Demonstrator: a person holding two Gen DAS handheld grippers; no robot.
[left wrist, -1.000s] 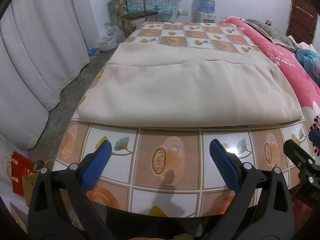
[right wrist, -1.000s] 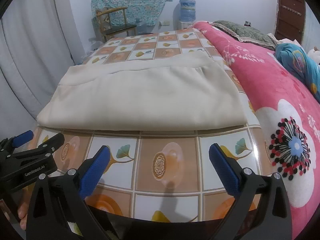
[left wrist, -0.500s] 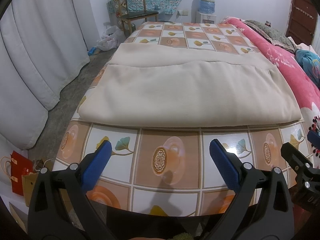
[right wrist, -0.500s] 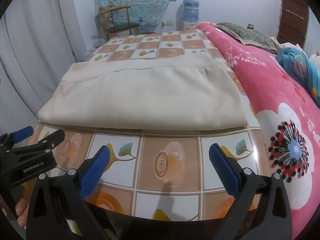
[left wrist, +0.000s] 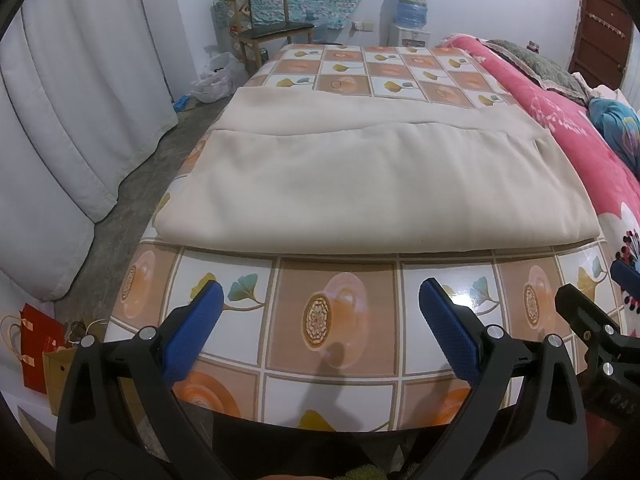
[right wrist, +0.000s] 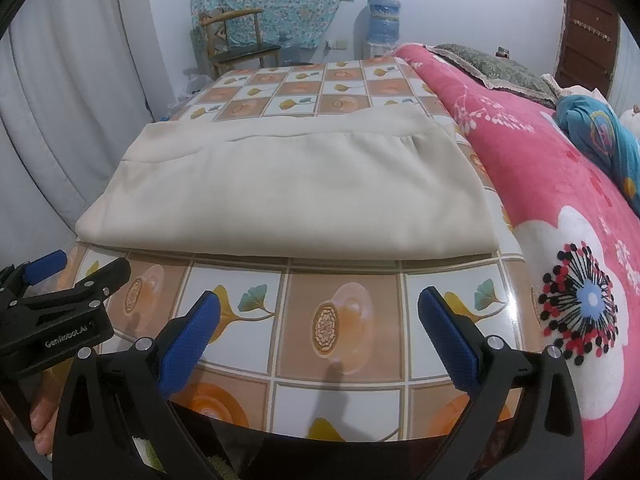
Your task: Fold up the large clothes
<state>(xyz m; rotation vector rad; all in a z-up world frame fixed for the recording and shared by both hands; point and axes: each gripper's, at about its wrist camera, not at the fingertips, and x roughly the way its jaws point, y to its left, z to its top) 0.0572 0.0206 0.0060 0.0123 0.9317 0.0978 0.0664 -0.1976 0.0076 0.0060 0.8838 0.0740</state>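
**a:** blue rubber pads on both, and both spread wide with nothing between them. left gripper [left wrist: 320,320] and right gripper [right wrist: 320,320] hang side by side over the near strip of the bench [left wrist: 336,360], the bit with the tiled cup-and-leaf oilcloth. neither one is touching fabric.

**b:** so where's the actual garment?

**a:** straight ahead of both. the cream garment [left wrist: 376,196] lies flat on the bench, already doubled over by the look of it: an upper layer ends short of the far end, so a band of the lower layer shows beyond it. its near edge [right wrist: 288,254] runs left to right across both views, crosswise to the way the grippers point. bare oilcloth sits between the pads and that edge.

**b:** which one's closer?

**a:** pretty much even, i'd say. left gripper lines up nearer the left corner [left wrist: 162,228], right gripper nearer the right corner [right wrist: 490,246], by the pink floral blanket [right wrist: 560,200].

**b:** next move?

**a:** my guess: each goes forward to its own near corner, pinches it, and carries that edge away toward the far end. since the long edge lies crosswise, both need to lift evenly or the fold skews.
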